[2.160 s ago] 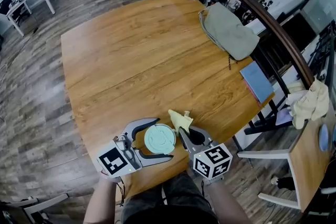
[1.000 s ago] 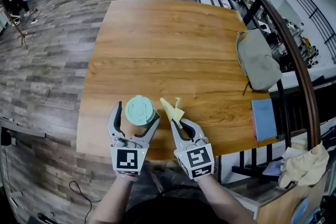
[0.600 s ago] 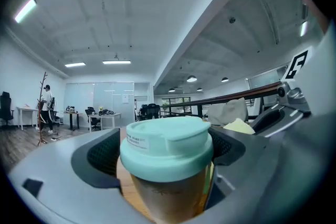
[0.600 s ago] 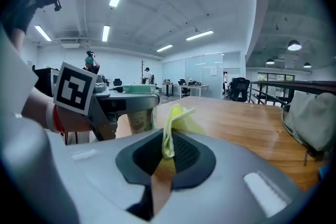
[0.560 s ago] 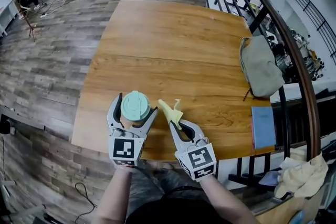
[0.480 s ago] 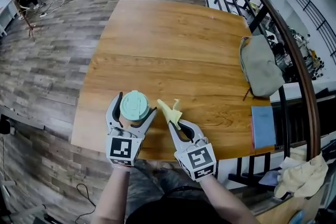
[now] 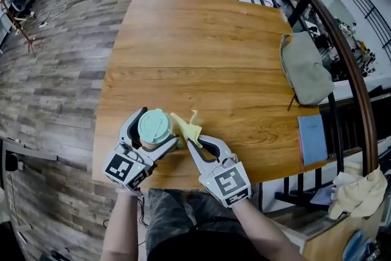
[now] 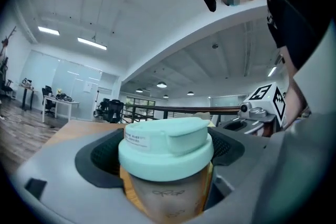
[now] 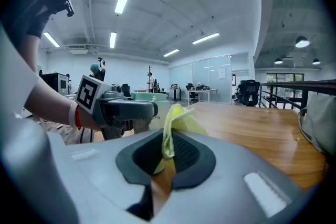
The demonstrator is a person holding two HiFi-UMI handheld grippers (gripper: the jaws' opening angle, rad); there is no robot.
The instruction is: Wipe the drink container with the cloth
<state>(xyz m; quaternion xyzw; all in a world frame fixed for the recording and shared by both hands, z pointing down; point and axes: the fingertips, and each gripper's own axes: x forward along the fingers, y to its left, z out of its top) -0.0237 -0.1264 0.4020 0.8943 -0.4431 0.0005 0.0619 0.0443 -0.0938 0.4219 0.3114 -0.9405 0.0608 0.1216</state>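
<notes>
Left hand-held gripper clamps drink container; right hand-held gripper pinches cloth alongside.

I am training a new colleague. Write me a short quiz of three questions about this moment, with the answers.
1. True or false: the right gripper is shut on the drink container.
2. What colour is the container's lid? A) red B) pale green C) black
3. Fill in: the yellow cloth is pinched in the ___ gripper.
Key: 1 false, the left gripper holds it; 2 B; 3 right.
</notes>
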